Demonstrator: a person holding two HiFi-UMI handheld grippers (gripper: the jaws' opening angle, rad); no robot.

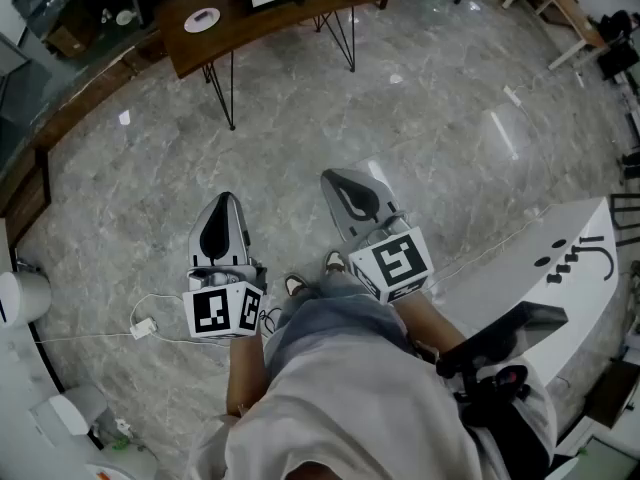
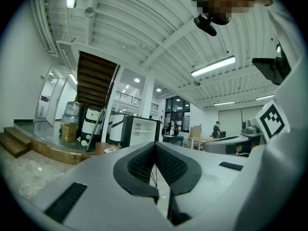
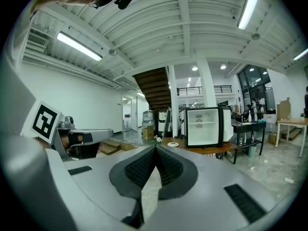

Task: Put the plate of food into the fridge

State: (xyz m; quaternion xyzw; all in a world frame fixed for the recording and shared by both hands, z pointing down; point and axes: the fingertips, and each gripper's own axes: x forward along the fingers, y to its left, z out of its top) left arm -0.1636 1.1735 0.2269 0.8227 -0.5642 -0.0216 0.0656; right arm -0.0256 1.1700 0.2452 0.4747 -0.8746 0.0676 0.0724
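Plate of food [image 1: 202, 19], small, round and white with a dark patch at its middle, sits near the left end of a long brown wooden table [image 1: 262, 23] with thin black legs, at the far side of the room. In the right gripper view the plate [image 3: 173, 144] shows as a pale disc on the tabletop, just to the left of a small black-framed fridge [image 3: 204, 126] that stands on the same table, with its white inside and one shelf showing.

A wide stretch of grey marble floor [image 1: 430, 108] lies between the table and the person, who stands well apart from the plate. The left gripper [image 1: 222, 200] and the right gripper [image 1: 340, 176] are held side by side in front of the person's body, pointing toward the table. Both have their jaws clenched tight together, ribbed black pads [image 3: 166, 167] meeting, with nothing between them.
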